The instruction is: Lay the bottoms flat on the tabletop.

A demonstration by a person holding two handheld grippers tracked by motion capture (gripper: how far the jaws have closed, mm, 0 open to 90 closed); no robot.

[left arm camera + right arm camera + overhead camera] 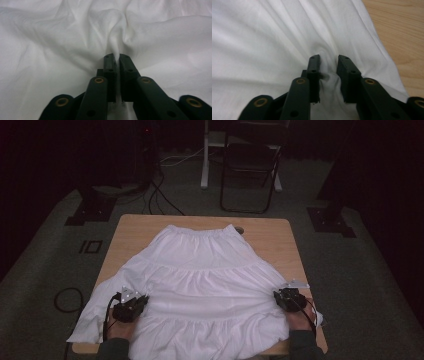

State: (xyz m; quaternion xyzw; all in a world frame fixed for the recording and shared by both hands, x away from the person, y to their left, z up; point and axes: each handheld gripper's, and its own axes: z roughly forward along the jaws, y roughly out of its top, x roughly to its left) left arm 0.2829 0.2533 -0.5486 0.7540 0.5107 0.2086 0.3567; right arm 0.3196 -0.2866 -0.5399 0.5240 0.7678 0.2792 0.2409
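A white tiered skirt lies spread on the wooden table, waistband at the far side and hem toward the person. My left gripper sits on the skirt's left side. In the left gripper view it is shut on a thin raised fold of the skirt. My right gripper rests at the skirt's right edge. In the right gripper view its jaws stand a little apart, and a bunched fold of the skirt fills the gap between them.
The skirt's hem hangs over the near table edge and the left corner. A small dark round hole shows in the table by the waistband. Bare wood lies to the right. A folding chair, cables and stand bases occupy the floor beyond.
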